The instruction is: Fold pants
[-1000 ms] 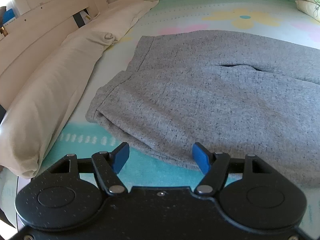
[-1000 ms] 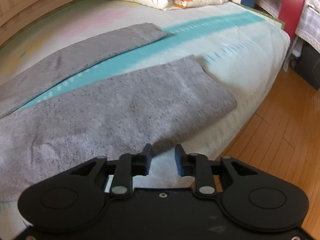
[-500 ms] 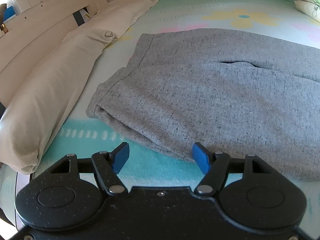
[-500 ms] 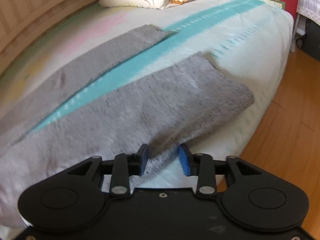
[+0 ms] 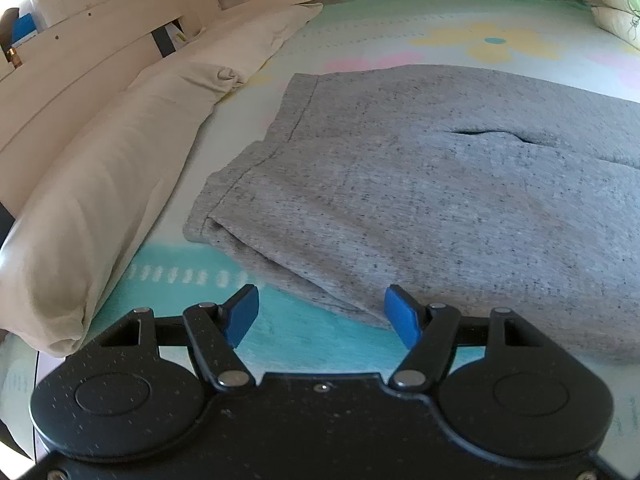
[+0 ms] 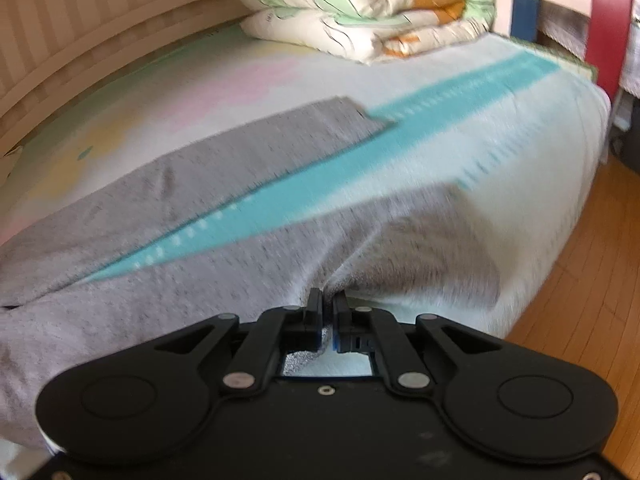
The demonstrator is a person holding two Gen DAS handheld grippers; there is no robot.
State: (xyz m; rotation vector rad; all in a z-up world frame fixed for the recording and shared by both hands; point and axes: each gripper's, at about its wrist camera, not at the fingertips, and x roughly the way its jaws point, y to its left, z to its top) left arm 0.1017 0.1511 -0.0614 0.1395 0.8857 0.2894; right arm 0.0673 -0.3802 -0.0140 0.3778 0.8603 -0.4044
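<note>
Bedroom: bed (image 5: 400, 36), pillow (image 5: 100, 184), duvet (image 6: 360, 4)

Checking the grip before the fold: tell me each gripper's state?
Left gripper: open, holding nothing.
Right gripper: closed on the pants.

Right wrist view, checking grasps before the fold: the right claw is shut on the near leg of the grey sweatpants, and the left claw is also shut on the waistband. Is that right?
Not quite. The right claw is indeed shut on the near leg of the grey sweatpants. But the left wrist view shows the left claw open, its blue pads apart at the waistband-end hem, gripping nothing.
</note>
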